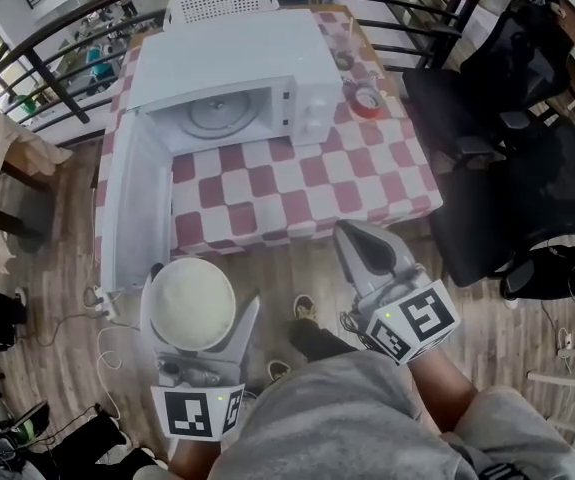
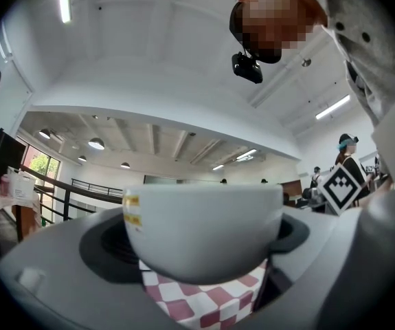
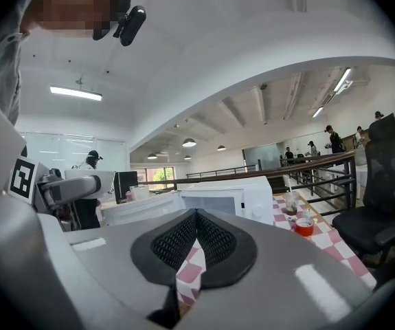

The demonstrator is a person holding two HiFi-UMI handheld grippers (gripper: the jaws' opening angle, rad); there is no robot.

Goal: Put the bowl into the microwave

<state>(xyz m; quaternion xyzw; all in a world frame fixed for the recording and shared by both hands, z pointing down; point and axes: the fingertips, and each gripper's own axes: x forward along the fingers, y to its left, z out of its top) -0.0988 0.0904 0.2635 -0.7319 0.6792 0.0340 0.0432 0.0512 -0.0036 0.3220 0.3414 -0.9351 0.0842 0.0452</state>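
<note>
The white microwave (image 1: 237,68) stands on the red-and-white checked table (image 1: 297,193). Its door (image 1: 132,203) hangs open to the left, and the glass turntable (image 1: 212,113) shows inside. My left gripper (image 1: 197,313) is shut on a white bowl (image 1: 192,303), held upright over the floor, in front of the table and below the open door. In the left gripper view the bowl (image 2: 204,229) fills the space between the jaws of my left gripper (image 2: 197,253). My right gripper (image 1: 352,230) hovers by the table's front edge, shut and empty, with its pads (image 3: 214,243) together.
On the table right of the microwave are a red roll (image 1: 367,101) and a small cup (image 1: 344,58). A white basket (image 1: 222,3) sits behind the microwave. Black office chairs (image 1: 507,168) stand at the right. A dark railing (image 1: 47,78) curves behind. Cables (image 1: 107,338) lie on the wooden floor.
</note>
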